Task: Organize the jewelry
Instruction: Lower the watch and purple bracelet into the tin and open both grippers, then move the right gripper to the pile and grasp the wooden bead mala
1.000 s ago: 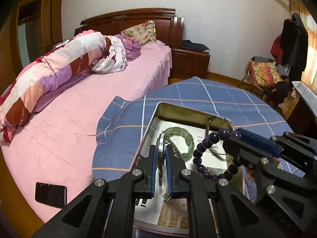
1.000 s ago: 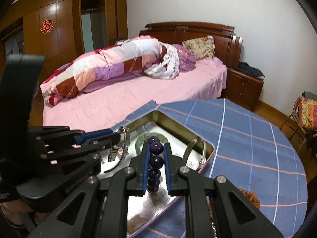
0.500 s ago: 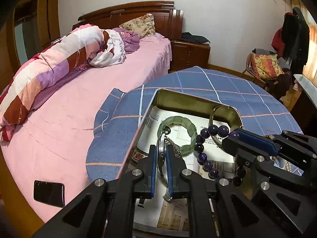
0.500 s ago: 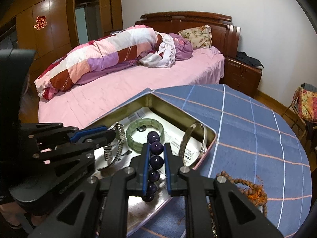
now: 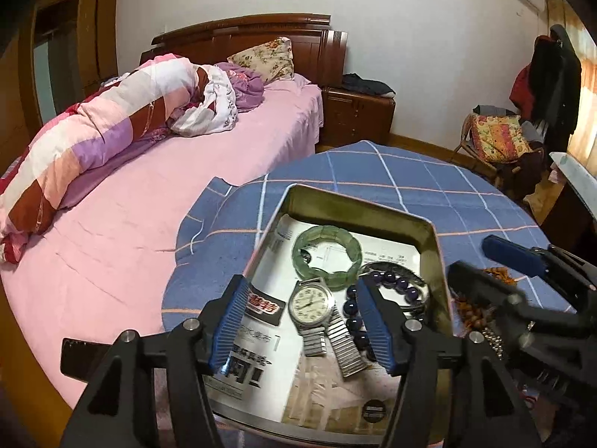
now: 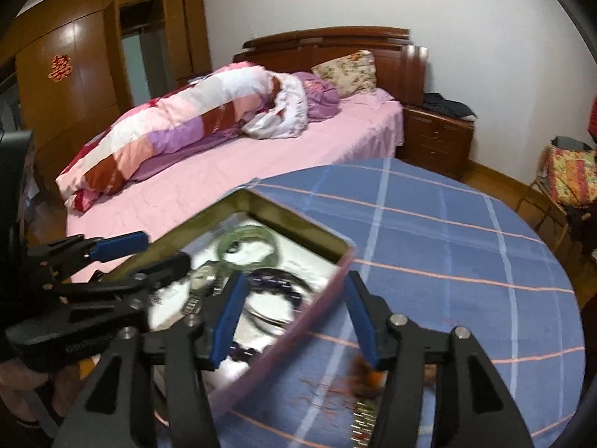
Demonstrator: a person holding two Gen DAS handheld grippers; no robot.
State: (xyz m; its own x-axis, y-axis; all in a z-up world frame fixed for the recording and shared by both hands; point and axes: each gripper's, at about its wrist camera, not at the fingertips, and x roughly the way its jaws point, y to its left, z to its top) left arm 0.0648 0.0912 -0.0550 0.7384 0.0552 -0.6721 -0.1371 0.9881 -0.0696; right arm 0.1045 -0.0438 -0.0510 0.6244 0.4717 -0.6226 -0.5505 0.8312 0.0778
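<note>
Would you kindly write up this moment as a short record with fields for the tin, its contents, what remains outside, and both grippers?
container: open metal tin on the blue checked tablecloth
in tin: wristwatch, green bangle, purple bead bracelet, silver bangle
outside tin: brown bead string
left gripper: opening, watch lies free between fingers
right gripper: opening, straddles tin wall, grips nothing

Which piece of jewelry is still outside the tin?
The brown bead string, on the blue cloth right of the tin; the watch, green bracelet and purple beads lie inside.
</note>
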